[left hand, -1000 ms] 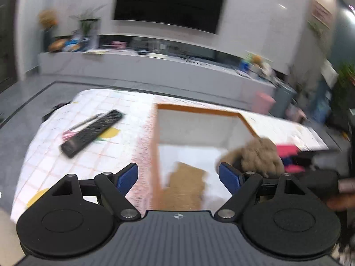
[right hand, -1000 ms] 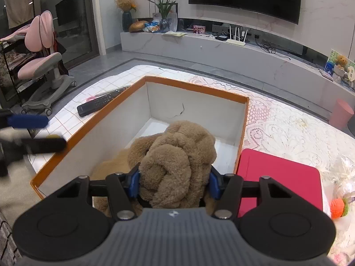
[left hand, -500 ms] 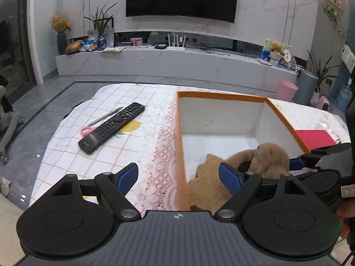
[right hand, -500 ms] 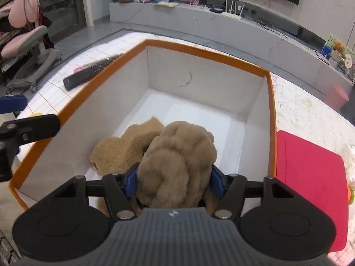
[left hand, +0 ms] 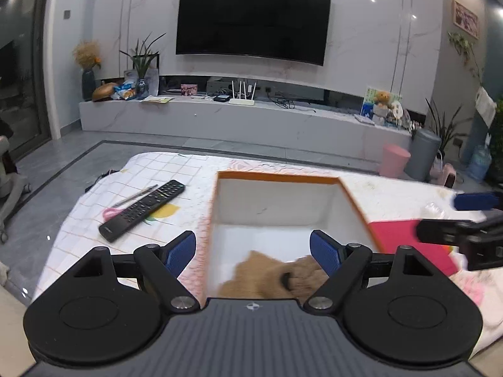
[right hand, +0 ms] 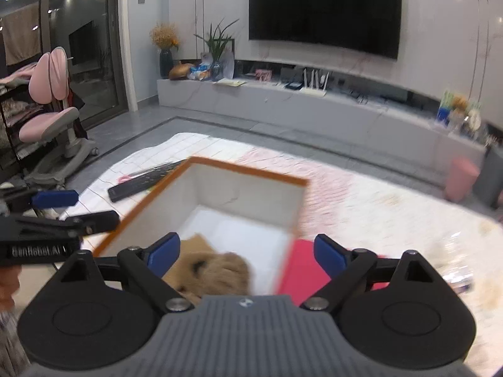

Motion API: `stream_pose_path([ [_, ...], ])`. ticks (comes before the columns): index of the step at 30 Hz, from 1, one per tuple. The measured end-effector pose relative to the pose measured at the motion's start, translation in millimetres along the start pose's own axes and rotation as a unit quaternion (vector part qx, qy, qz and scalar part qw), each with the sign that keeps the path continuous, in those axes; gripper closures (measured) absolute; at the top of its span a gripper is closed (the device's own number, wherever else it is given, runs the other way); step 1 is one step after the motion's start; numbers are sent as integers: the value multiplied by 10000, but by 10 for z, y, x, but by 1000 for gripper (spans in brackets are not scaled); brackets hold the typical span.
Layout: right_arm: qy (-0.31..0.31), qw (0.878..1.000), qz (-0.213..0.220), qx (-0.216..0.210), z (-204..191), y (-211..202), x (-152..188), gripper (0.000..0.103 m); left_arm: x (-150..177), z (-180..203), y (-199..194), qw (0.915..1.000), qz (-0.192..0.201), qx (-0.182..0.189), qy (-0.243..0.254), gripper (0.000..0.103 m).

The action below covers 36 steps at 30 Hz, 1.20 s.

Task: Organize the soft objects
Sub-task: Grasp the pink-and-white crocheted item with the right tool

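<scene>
A brown plush toy (left hand: pixel 276 276) lies at the near end of the orange-rimmed white box (left hand: pixel 276 176). It also shows in the right wrist view (right hand: pixel 217 273), inside the box (right hand: pixel 245 169). My left gripper (left hand: pixel 253 253) is open and empty above the box's near left corner. My right gripper (right hand: pixel 246 253) is open and empty above the near end of the box, over the toy. The right gripper also shows at the right edge of the left wrist view (left hand: pixel 465 216), and the left gripper at the left edge of the right wrist view (right hand: pixel 63 207).
A black remote (left hand: pixel 141 210), pink-handled scissors (left hand: pixel 114 212) and a pen lie on the checked cloth left of the box. A red pad (left hand: pixel 405 238) lies right of the box. Small toys (right hand: pixel 459 270) sit at the far right.
My right gripper has opened and let go of the brown plush toy, which now lies in the box. The right gripper has lifted and pulled back. The left gripper stays open.
</scene>
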State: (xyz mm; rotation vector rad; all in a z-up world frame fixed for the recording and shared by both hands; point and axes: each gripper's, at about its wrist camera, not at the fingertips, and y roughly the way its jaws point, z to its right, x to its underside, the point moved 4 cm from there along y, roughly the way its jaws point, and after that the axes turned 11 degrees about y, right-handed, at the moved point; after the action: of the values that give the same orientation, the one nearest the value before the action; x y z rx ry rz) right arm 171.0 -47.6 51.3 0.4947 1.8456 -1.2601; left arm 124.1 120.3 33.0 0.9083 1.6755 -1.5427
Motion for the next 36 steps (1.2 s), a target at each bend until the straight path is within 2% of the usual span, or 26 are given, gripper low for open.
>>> stream_pose_path([
  [4, -166, 9982, 110, 566, 543, -428, 37, 9, -64, 456, 33, 9985, -182, 484, 172, 7],
  [8, -125, 9948, 18, 1007, 1088, -653, 204, 8, -83, 935, 83, 9951, -320, 859, 361, 7],
  [12, 164, 9927, -108, 1189, 1576, -646, 442, 6, -22, 1336, 140, 9911, -467, 1140, 508, 7],
  [15, -116, 9914, -405, 1241, 1816, -426, 679, 6, 45, 1562, 183, 9907, -526, 1142, 516, 7],
  [18, -482, 9881, -564, 1350, 1974, -209, 909, 6, 112, 1776, 249, 9884, -661, 1239, 584, 7],
  [23, -341, 9907, -676, 1132, 2227, 56, 1123, 6, 251, 2041, 367, 9848, -893, 1344, 639, 7],
  [29, -360, 9898, -968, 977, 2311, 298, 1349, 5, 435, 2124, 510, 9830, -1156, 1244, 699, 7],
  [32, -317, 9899, -1039, 913, 2321, 385, 1420, 6, 474, 2175, 476, 9833, -1060, 1080, 1008, 7],
  [36, -556, 9886, -956, 1019, 2289, 408, 1473, 23, 493, 2195, 465, 9823, -1028, 1017, 1195, 7],
])
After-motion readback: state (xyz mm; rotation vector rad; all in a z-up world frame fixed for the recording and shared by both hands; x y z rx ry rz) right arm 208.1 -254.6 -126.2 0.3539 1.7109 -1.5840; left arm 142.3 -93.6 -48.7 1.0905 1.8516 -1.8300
